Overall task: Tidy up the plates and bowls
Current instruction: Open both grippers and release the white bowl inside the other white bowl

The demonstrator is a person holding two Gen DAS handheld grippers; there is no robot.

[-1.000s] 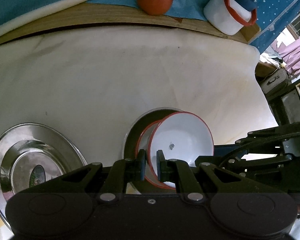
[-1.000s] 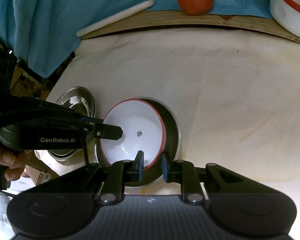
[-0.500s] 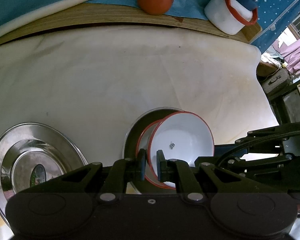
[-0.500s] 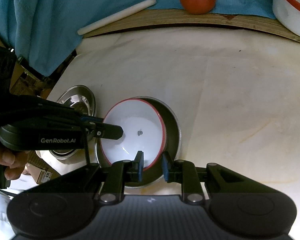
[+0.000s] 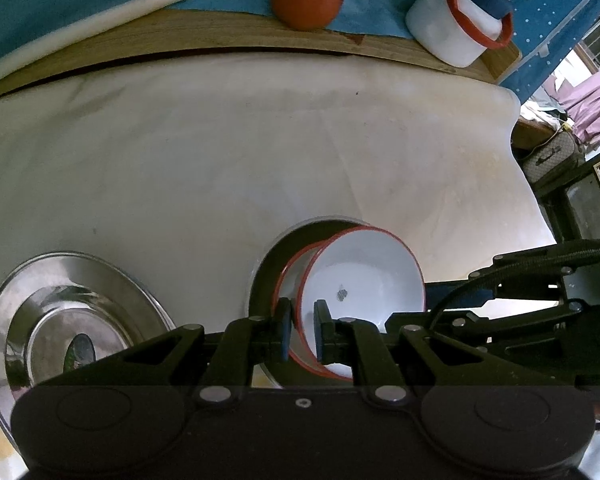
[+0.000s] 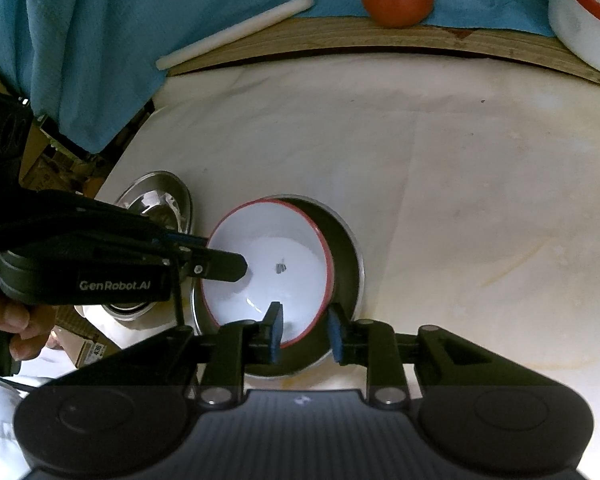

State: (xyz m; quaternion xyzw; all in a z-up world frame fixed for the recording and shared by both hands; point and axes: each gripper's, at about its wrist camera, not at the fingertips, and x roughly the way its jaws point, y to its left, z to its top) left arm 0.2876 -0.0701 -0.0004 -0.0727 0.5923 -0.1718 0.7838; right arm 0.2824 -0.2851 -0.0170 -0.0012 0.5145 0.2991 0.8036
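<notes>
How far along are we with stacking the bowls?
Done: the white bowl sits tilted in the dark pan. In hand: the left gripper pinches its rim; the right gripper has just been opening, rim between its pads. Left: the steel plate stands apart.

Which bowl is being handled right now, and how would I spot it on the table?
On the cream cloth, look near the front edge for the dark steel plate. Tilted inside it sits the white bowl, with the left gripper pinching its rim and the right gripper, jaws just opening, straddling the other side. Its thin red rim and white inside set it apart from the shiny steel dish beside it.
</notes>
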